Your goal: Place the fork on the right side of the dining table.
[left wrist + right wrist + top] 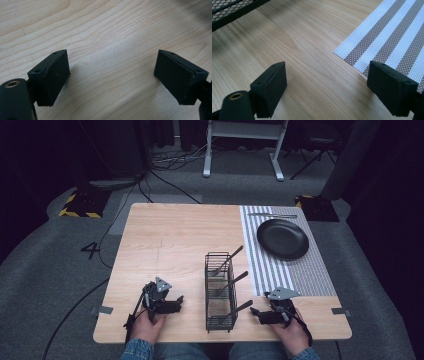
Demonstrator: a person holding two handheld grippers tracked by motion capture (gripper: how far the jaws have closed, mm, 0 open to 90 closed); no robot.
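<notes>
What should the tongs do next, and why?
Probably the right tongs should reach left to the nearest utensil handle sticking out of the wire caddy. Both tongs are open and empty, and that handle points toward the right hand.

High view: set above the near edge of the table (170, 235), facing forward and down, far enough to take in all four edges. Left gripper view: close over bare wood near the near-left corner. Right gripper view: close and low near the near edge, sharing the wire basket (229, 10) and the striped mat (392, 37) with the high view.
</notes>
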